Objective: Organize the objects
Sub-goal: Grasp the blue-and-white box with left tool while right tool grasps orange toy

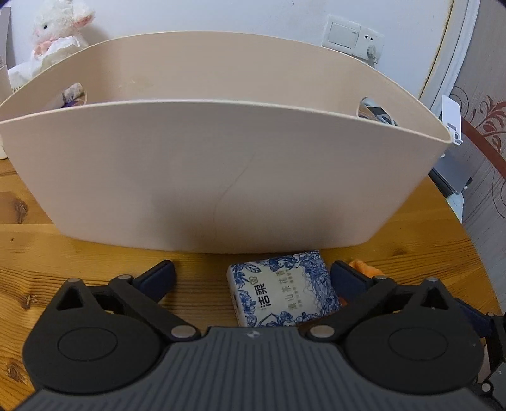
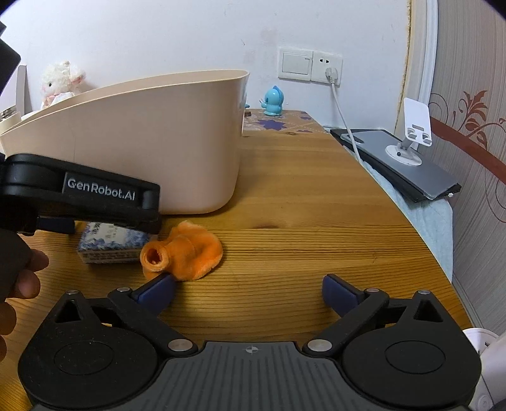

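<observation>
A beige plastic bin (image 1: 221,177) stands on the wooden table, also in the right wrist view (image 2: 151,139). A blue-and-white tissue pack (image 1: 284,287) lies flat in front of it, between the open fingers of my left gripper (image 1: 253,275), nearer the right finger. The pack (image 2: 107,246) and the left gripper's body (image 2: 95,196) above it show in the right wrist view. An orange plush piece (image 2: 183,253) lies right of the pack; its edge shows in the left wrist view (image 1: 367,268). My right gripper (image 2: 249,291) is open and empty; its left fingertip is at the plush.
A white plush lamb (image 1: 60,28) sits behind the bin. A blue figurine (image 2: 273,101), wall socket with cable (image 2: 332,76), and a phone stand (image 2: 411,136) on a grey tablet (image 2: 398,161) are at the far right. The table's right edge (image 2: 411,227) curves away.
</observation>
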`<state>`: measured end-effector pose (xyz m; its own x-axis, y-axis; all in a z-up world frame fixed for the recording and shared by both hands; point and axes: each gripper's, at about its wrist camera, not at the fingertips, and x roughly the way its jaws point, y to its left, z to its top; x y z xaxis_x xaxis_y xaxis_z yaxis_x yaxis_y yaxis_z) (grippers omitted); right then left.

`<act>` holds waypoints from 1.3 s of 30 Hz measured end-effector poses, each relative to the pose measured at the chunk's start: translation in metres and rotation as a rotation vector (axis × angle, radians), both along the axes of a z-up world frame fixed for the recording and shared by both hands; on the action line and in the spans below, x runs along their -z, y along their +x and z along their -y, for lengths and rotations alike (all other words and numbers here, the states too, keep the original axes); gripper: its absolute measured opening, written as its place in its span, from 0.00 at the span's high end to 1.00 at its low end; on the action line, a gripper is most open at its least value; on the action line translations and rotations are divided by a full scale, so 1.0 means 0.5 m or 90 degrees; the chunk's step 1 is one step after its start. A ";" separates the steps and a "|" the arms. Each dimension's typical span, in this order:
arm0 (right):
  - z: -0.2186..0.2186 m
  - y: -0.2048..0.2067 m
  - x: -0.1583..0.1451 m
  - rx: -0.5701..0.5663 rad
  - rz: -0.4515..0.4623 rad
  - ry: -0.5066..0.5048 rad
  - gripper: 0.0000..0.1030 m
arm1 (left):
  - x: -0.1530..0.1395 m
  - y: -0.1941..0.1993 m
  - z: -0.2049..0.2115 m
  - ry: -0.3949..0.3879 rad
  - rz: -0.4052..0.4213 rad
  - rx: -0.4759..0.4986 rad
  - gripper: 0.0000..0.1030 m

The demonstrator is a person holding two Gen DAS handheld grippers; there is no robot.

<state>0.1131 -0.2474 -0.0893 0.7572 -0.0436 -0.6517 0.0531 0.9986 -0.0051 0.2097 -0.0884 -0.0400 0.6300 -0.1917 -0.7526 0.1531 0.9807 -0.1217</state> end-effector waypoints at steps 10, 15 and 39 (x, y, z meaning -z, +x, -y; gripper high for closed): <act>-0.002 -0.004 -0.001 -0.003 -0.001 0.001 0.01 | 0.004 0.008 0.021 0.080 -0.015 0.012 0.00; -0.014 -0.017 -0.007 -0.051 0.003 0.024 0.04 | 0.003 0.012 -0.022 0.085 -0.011 0.005 0.00; -0.105 0.023 -0.018 -0.081 0.010 -0.020 0.90 | -0.005 -0.048 -0.164 0.032 0.043 0.029 0.37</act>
